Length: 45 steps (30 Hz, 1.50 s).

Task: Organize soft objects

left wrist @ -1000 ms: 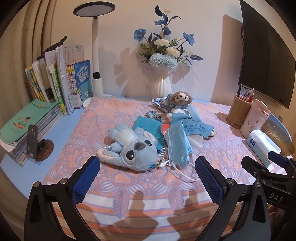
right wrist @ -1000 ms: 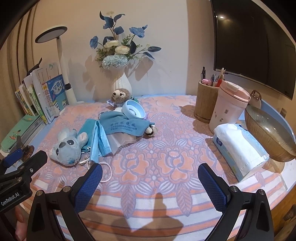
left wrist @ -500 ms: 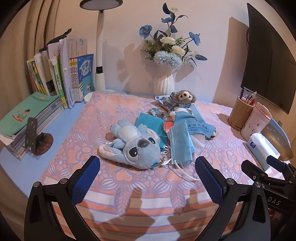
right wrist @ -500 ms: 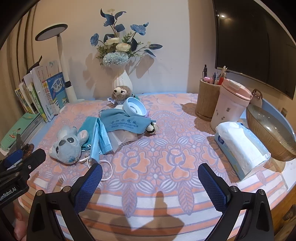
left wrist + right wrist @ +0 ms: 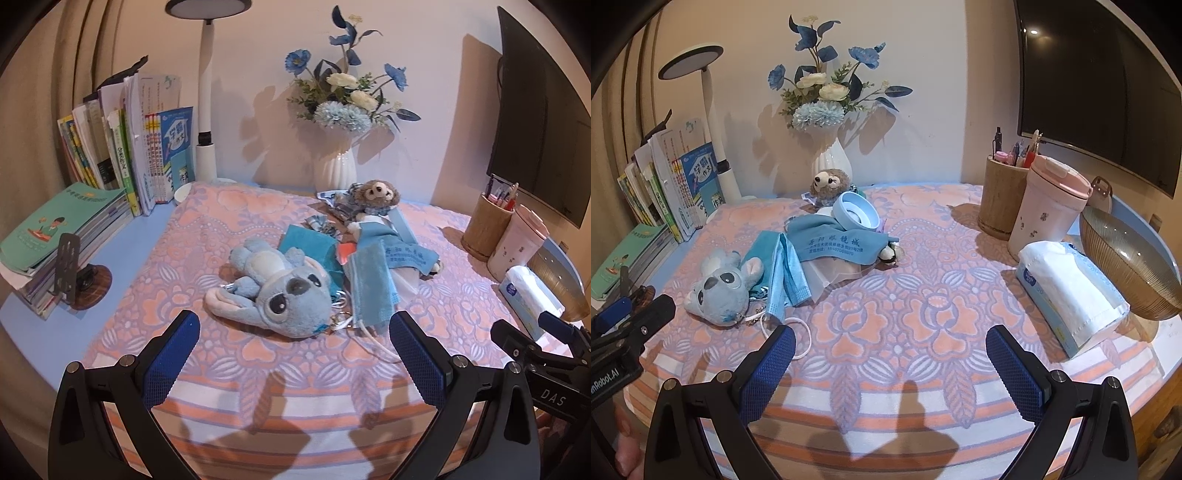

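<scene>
Fuzzy blue plush koala (image 5: 280,291) lying on its side atop a floral pink-and-lilac woven cloth (image 5: 207,236) covering the worktop, pleated blue face mask (image 5: 371,284) touching its right, folded teal lens cloth (image 5: 838,245) behind. Just ahead of the left hand-held gripper (image 5: 291,354), jaws spread, empty. Right hand-held gripper (image 5: 890,365) likewise released, mask loop near its left finger. White ribbed vase (image 5: 334,171) against the wall.

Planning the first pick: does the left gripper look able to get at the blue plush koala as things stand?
Probably yes. The left gripper is open, and the blue plush koala lies just ahead with only bare tablecloth between.
</scene>
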Each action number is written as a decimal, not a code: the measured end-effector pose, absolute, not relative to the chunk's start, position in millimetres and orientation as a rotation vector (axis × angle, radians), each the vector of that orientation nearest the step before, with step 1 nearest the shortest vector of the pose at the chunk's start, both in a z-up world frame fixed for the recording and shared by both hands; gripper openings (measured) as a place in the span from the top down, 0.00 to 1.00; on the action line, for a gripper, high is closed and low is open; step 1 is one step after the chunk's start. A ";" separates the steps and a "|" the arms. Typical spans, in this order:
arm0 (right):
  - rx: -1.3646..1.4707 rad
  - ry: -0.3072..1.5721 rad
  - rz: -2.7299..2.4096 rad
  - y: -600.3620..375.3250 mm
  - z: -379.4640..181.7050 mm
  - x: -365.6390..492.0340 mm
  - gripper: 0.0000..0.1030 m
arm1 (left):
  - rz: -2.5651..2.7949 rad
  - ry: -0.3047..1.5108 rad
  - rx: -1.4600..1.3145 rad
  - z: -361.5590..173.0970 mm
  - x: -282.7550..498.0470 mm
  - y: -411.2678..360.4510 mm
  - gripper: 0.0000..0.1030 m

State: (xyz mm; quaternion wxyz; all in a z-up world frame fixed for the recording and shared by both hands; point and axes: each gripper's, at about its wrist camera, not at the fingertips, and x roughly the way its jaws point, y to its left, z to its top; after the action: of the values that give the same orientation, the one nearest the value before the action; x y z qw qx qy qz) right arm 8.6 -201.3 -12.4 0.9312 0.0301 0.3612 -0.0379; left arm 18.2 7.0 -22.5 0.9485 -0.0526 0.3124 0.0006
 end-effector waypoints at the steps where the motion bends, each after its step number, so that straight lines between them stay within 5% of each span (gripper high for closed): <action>1: 0.059 0.742 -0.078 -200.6 -13.5 9.7 0.00 | -0.008 0.630 -0.114 -22.7 18.6 10.4 0.01; 12: -0.082 0.777 0.037 -167.7 -15.5 48.6 0.01 | -0.080 0.758 -0.132 -34.5 64.3 37.9 0.01; 18: -0.163 0.800 0.173 -145.9 -19.3 81.8 0.24 | -0.232 0.856 -0.261 -57.8 104.0 36.7 0.01; 36: -0.134 0.909 0.385 -122.9 -65.8 151.9 0.40 | -0.149 0.965 -0.211 -89.5 146.2 40.1 0.03; 38: -0.155 0.898 0.381 -118.3 -68.3 149.7 0.58 | -0.155 0.974 -0.210 -93.4 147.3 39.9 0.03; 42: -0.145 0.899 0.376 -118.7 -73.4 147.2 0.73 | -0.152 0.970 -0.192 -97.1 147.9 35.9 0.03; 43: -0.131 0.908 0.389 -119.6 -74.4 147.2 0.83 | -0.150 0.970 -0.188 -97.4 148.0 35.0 0.05; 45: -0.104 0.912 0.400 -123.1 -75.5 146.0 0.86 | -0.149 0.970 -0.178 -97.9 147.9 33.3 0.16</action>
State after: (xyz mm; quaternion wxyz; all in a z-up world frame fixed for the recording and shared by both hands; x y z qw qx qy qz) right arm 146.0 -123.1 -75.5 0.8772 -0.0499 0.4374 0.1918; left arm 147.9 33.3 -97.9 0.8782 -0.0852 0.4652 -0.0713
